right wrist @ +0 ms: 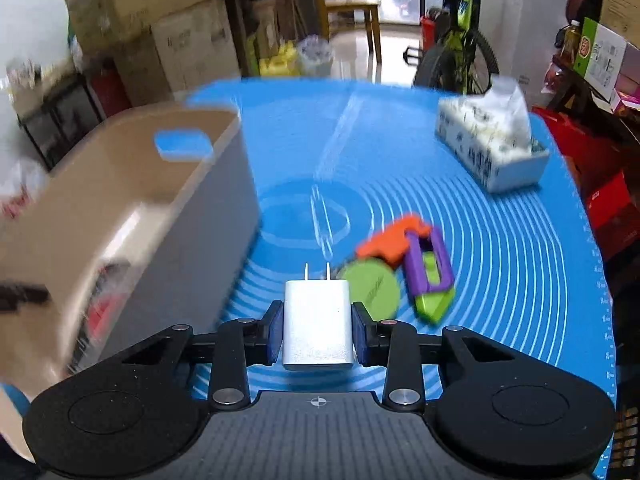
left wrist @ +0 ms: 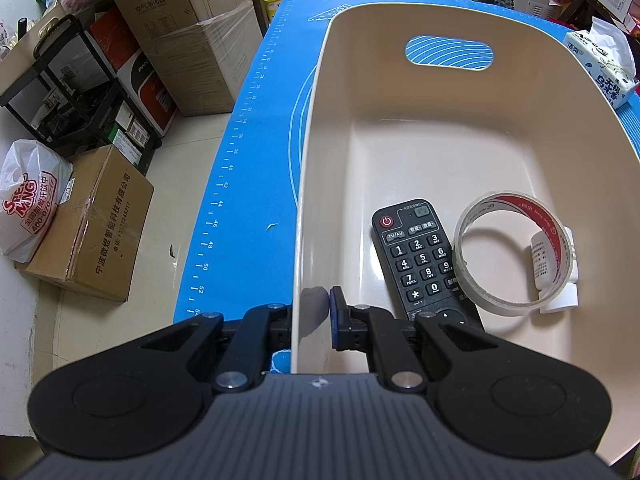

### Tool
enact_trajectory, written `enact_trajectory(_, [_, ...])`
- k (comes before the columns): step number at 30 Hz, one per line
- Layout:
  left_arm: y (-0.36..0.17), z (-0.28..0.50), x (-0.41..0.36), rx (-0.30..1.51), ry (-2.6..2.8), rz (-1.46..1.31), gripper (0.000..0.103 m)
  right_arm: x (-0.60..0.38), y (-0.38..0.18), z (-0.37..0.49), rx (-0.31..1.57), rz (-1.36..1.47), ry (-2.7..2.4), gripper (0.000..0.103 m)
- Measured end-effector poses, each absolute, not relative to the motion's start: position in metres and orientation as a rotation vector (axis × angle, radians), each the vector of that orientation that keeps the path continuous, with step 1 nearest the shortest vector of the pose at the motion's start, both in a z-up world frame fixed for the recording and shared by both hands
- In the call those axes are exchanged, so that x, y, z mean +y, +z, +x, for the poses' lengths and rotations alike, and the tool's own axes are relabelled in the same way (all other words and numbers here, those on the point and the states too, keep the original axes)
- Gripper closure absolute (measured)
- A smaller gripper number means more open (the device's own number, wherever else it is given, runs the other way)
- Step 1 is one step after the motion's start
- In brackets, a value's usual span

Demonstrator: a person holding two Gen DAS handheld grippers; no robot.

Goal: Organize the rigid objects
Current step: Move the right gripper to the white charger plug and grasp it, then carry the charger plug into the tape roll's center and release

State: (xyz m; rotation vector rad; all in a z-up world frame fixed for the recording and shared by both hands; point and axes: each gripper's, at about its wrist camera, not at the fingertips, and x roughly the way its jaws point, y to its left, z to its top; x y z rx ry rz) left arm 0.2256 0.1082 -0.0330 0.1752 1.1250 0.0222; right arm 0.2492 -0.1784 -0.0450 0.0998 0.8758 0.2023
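Between the right gripper's [right wrist: 318, 330] pads sits the clamped charger [right wrist: 318, 326]; toys [right wrist: 408, 268] lie just ahead, bin [right wrist: 168, 216] to its left; left gripper [left wrist: 312, 320] pinches the bin's [left wrist: 308, 184] wall, remote [left wrist: 420, 264] and tape [left wrist: 516, 248] inside.

Bin [left wrist: 460, 128] sits on the mat [left wrist: 248, 160] covering the tabletop. In the bin: remote [left wrist: 420, 264] at left, tape roll [left wrist: 516, 252] just right of it and overlapping its edge, small bottle [left wrist: 560, 276] lying partly inside the roll's ring. Left tongs [left wrist: 316, 320] straddle the bin's near-left wall. Right-wrist view: bin at left, tissue box [right wrist: 492, 148] far right, toy [right wrist: 404, 268] between, charger [right wrist: 318, 320] nearest, in the right tongs [right wrist: 318, 332].
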Motion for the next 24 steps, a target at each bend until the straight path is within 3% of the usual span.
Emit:
enact_trajectory(12, [-0.034,0.226,0.107,1.123,0.021,0.179,0.091,-0.148,0.020,0.255,0.685,0.142,0.293,0.060])
enact_trajectory(24, [-0.035,0.226,0.107,1.122,0.019,0.183,0.091,-0.049,0.016,0.265,0.767,-0.007,0.435,0.059])
